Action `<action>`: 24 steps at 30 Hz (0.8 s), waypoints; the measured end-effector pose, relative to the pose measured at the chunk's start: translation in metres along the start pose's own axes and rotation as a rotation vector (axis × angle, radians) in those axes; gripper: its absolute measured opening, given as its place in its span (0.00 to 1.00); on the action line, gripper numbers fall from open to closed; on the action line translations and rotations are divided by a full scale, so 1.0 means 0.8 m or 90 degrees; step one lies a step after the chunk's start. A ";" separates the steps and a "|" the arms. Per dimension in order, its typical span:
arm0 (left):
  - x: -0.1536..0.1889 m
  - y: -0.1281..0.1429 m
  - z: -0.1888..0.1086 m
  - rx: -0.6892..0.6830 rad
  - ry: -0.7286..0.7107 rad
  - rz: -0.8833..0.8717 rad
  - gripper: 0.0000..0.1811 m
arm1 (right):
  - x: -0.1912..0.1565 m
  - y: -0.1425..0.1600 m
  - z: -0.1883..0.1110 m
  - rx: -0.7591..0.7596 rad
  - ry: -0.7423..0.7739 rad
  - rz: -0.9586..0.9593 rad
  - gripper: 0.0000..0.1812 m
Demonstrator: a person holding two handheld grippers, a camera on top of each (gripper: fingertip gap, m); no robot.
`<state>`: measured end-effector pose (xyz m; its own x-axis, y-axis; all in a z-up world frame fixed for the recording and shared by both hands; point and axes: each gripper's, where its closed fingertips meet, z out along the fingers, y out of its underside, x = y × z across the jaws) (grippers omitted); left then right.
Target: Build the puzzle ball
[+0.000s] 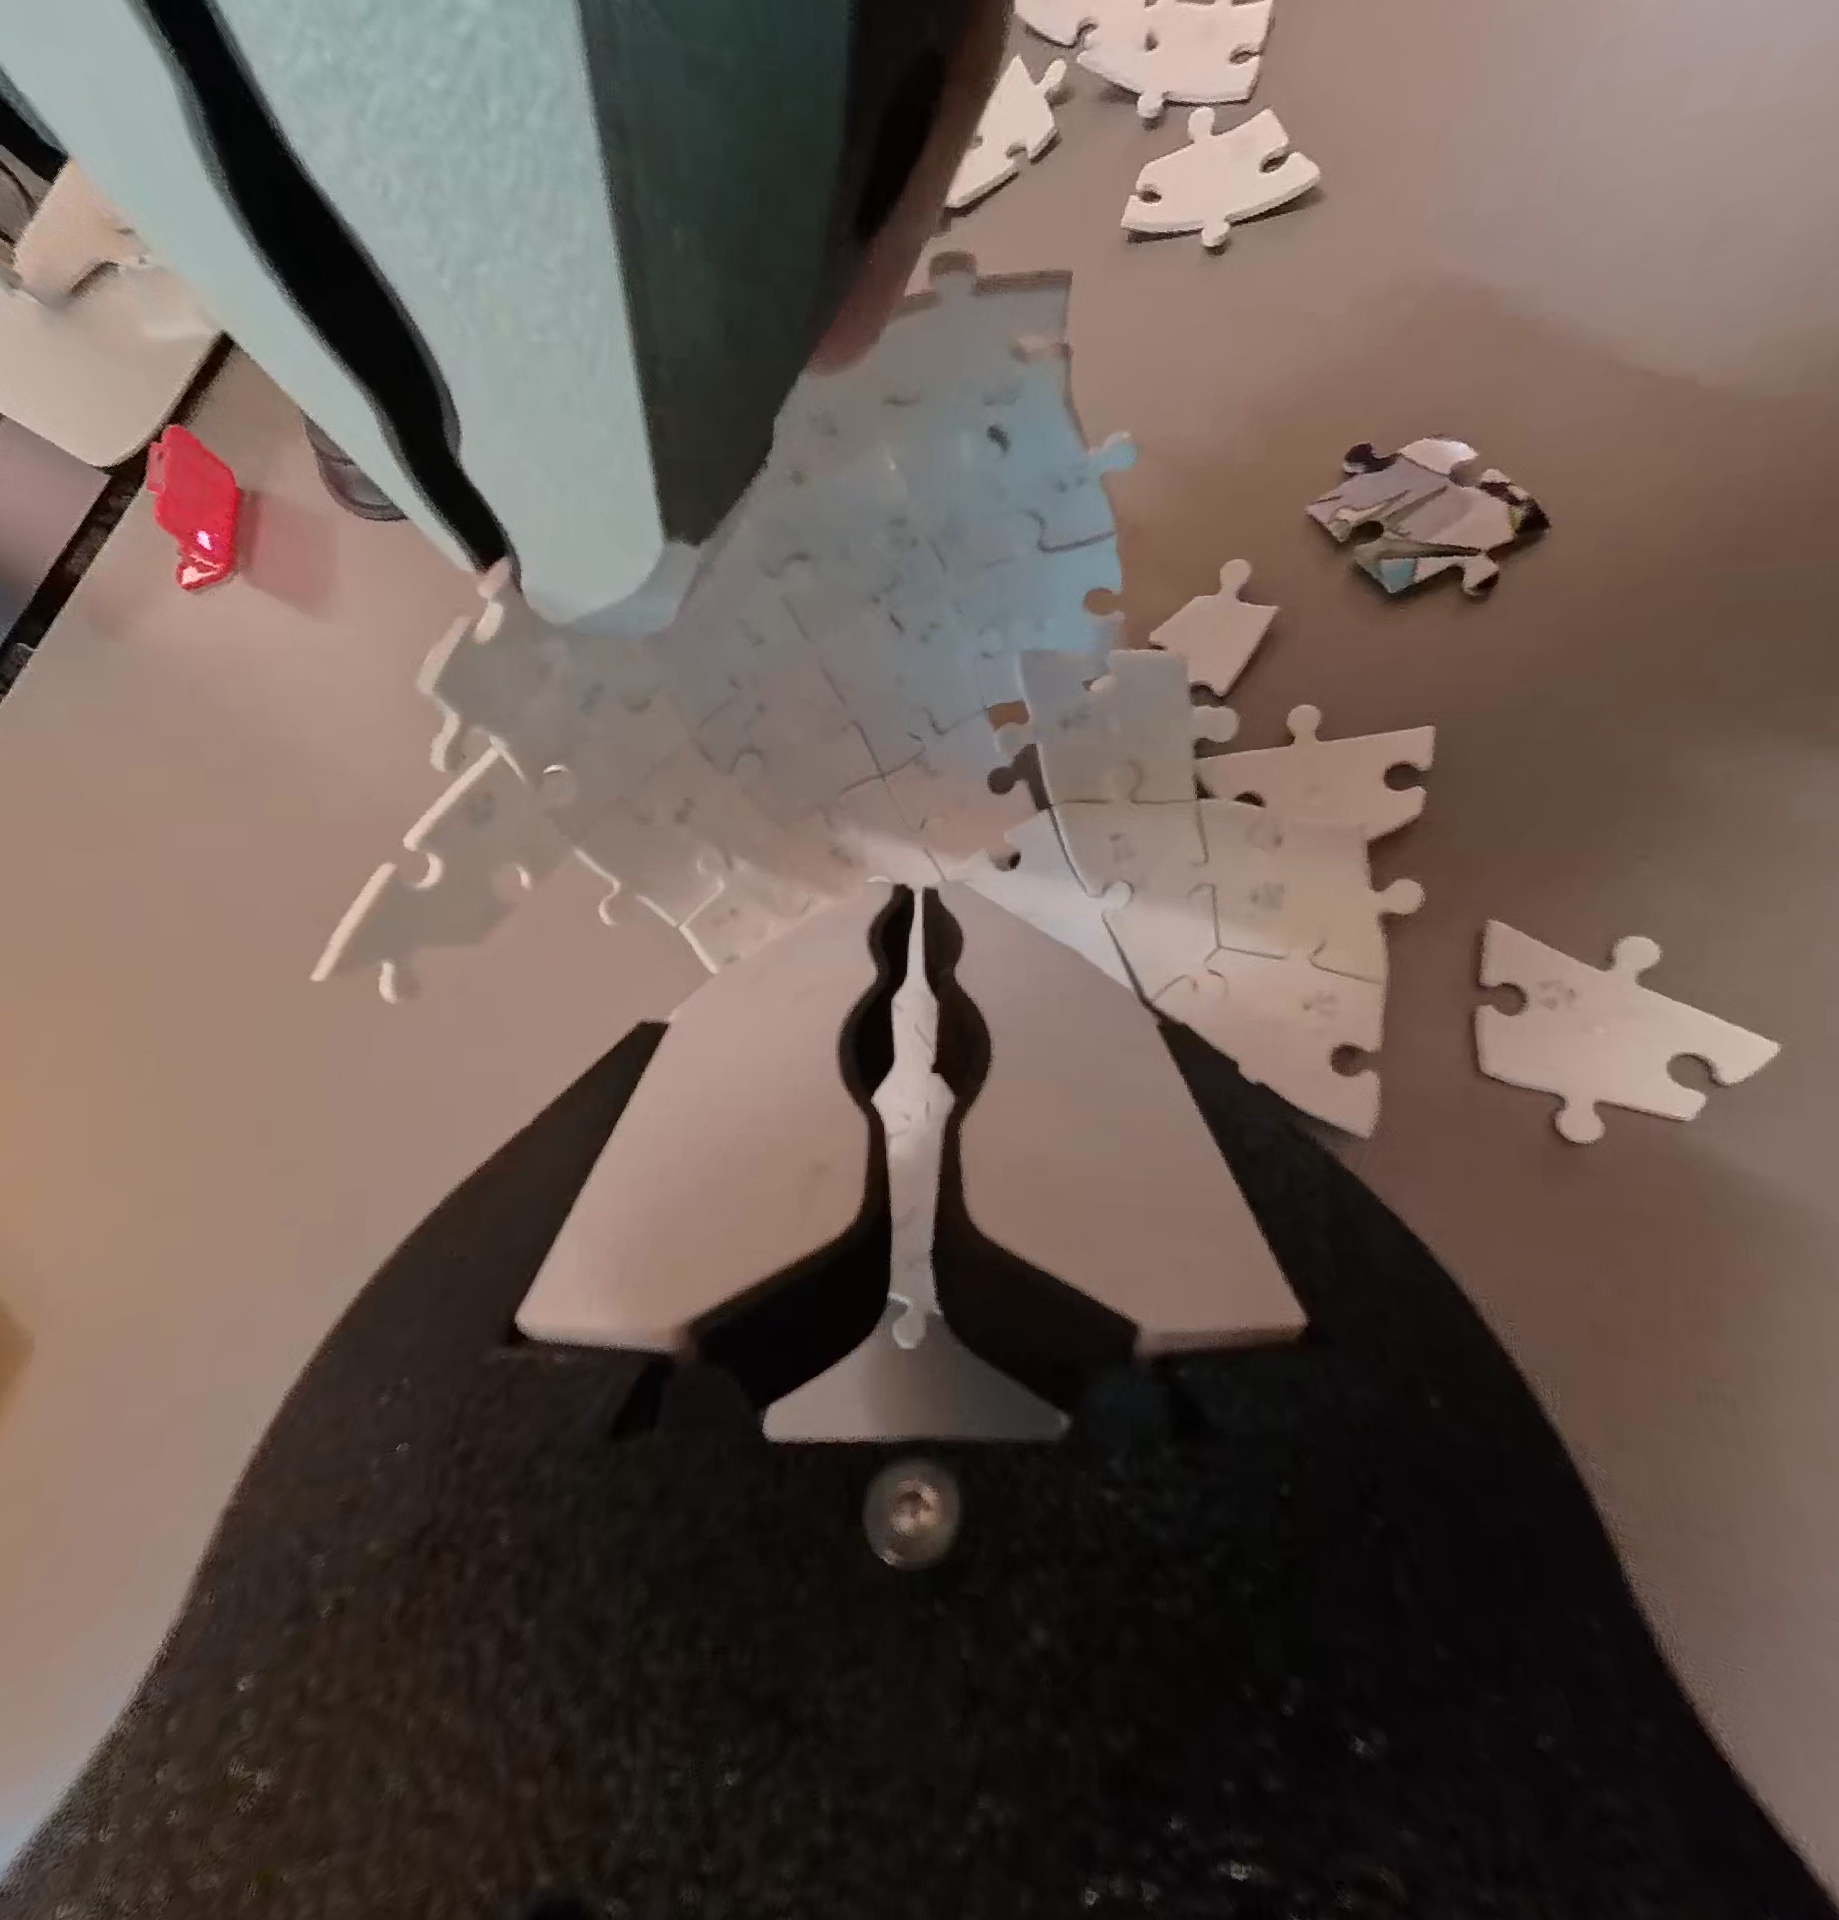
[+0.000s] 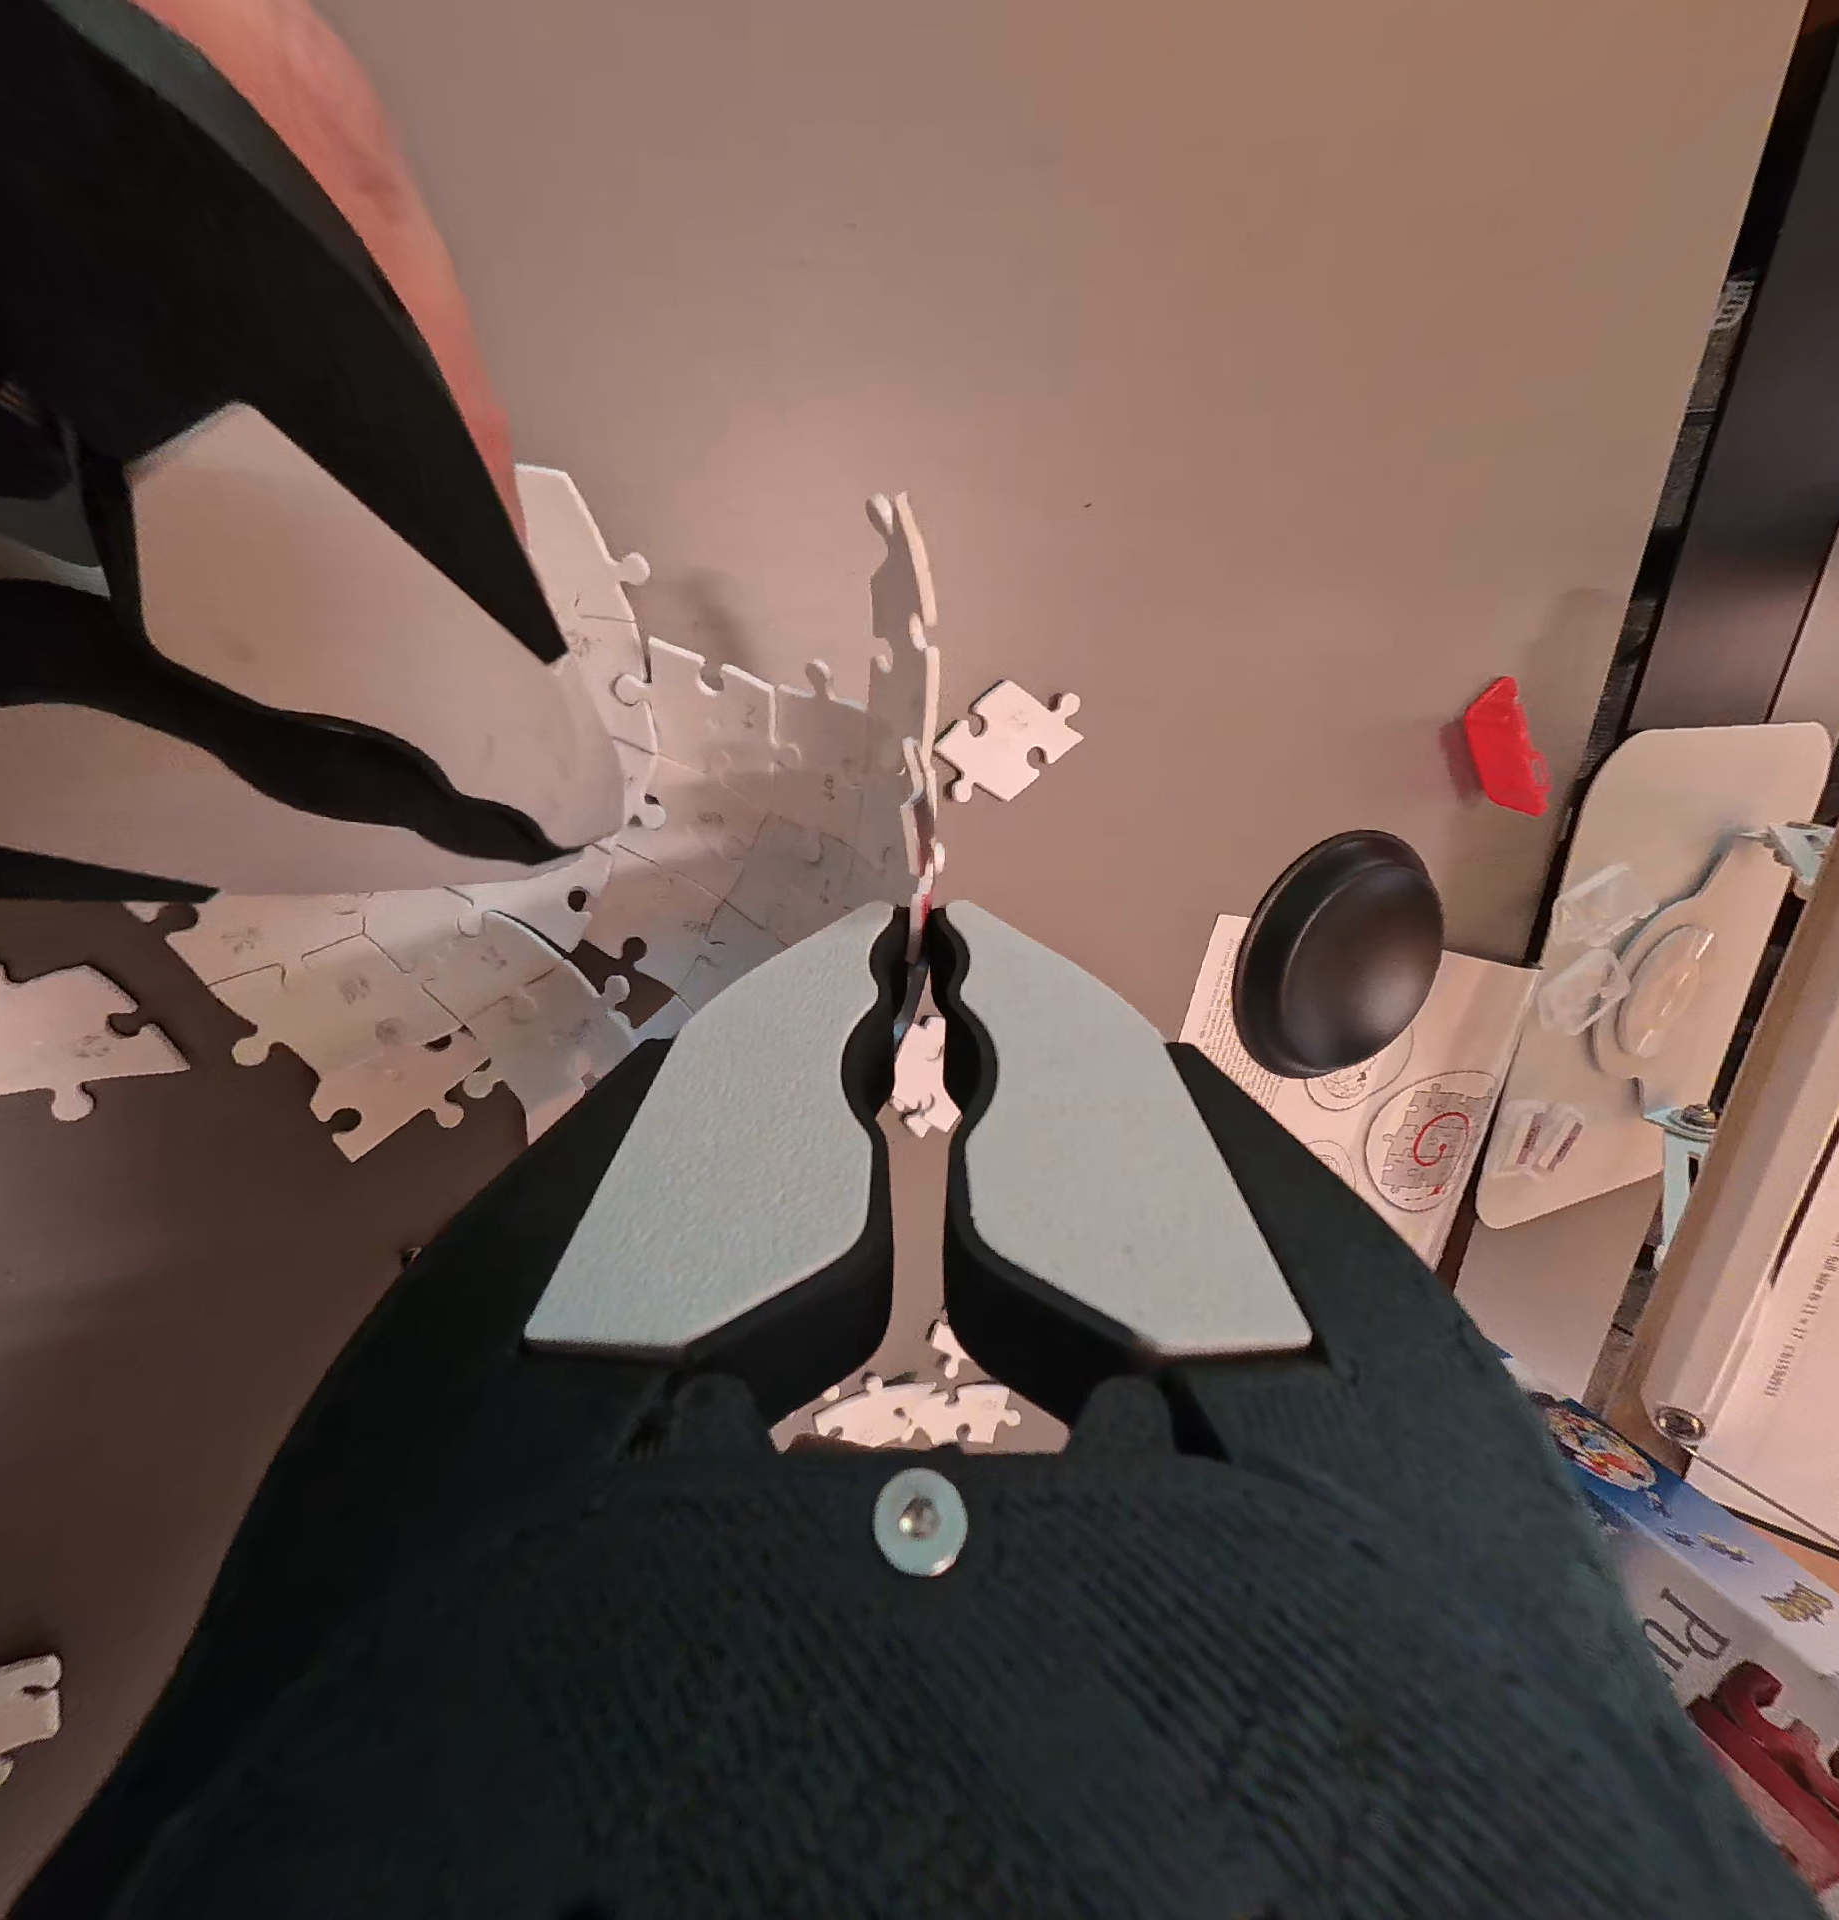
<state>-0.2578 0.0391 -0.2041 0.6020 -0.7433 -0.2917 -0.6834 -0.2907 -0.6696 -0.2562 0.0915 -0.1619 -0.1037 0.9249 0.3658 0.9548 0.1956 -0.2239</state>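
A partly built puzzle ball (image 1: pixel 873 644), a curved shell of joined white-backed pieces, is held up above the grey table. My left gripper (image 1: pixel 917 904) is shut on the shell's near edge; a strip of white piece shows between its fingers. My right gripper (image 1: pixel 582 582) comes in from the upper left and clamps the shell's far edge. In the right wrist view my right gripper (image 2: pixel 925 914) is shut on the thin upright edge of the shell (image 2: pixel 780 810). The left gripper (image 2: pixel 572 842) grips the shell's other side there. A flatter joined section (image 1: pixel 1247 935) spreads out at the shell's lower right.
Loose white pieces (image 1: pixel 1611 1029) and one picture-side-up piece (image 1: pixel 1429 514) lie on the table (image 1: pixel 1517 343). A red clip (image 2: pixel 1507 758), a black dome stand (image 2: pixel 1336 956), an instruction sheet (image 2: pixel 1414 1132), clear plastic parts (image 2: pixel 1663 935) and the puzzle box (image 2: pixel 1777 1662) crowd the right edge. Some 7 centimeters of space lies between my two pairs of fingers. The right gripper is farther from the flatter joined section (image 1: pixel 1247 935), some 12 centimeters, than the left, some 6 centimeters.
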 end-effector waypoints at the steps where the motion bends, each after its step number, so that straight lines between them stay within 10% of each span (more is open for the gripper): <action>1: -0.001 0.001 0.001 -0.002 -0.002 0.005 0.01 | 0.001 -0.001 -0.001 0.000 0.001 -0.001 0.02; 24: -0.012 0.018 0.014 -0.098 -0.056 0.099 0.00 | 0.008 0.009 0.003 -0.025 -0.001 -0.008 0.02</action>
<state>-0.2689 0.0486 -0.2186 0.5133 -0.7326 -0.4470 -0.8220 -0.2700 -0.5014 -0.2509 0.0997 -0.1633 -0.1168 0.9229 0.3669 0.9637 0.1947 -0.1829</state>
